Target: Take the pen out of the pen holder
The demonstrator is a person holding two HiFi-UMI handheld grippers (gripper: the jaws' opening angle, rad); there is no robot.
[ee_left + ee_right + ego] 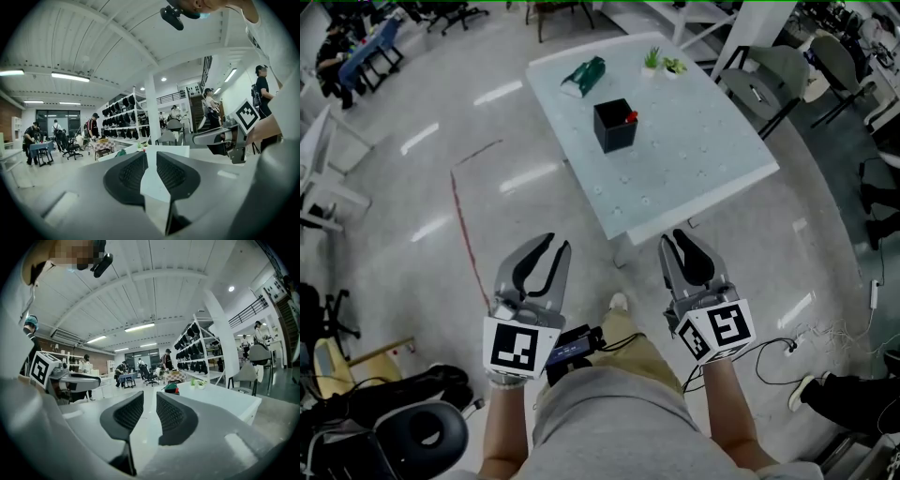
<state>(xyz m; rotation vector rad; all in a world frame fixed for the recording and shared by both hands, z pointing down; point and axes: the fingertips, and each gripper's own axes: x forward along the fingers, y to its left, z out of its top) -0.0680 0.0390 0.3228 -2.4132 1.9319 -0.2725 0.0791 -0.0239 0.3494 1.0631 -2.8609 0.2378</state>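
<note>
A black cube-shaped pen holder stands on the white table, with a red-tipped pen sticking out of its top. Both grippers hang over the floor, short of the table's near corner. My left gripper has its jaws a little apart with nothing between them. My right gripper is the same, slightly open and empty. In the right gripper view the gripper points at the table, where a small dark holder shows far off. In the left gripper view the gripper faces the table's near edge.
A green object and two small potted plants sit at the table's far end. Grey chairs stand to the table's right. A red line runs across the shiny floor. A black office chair and cables lie near the person's legs.
</note>
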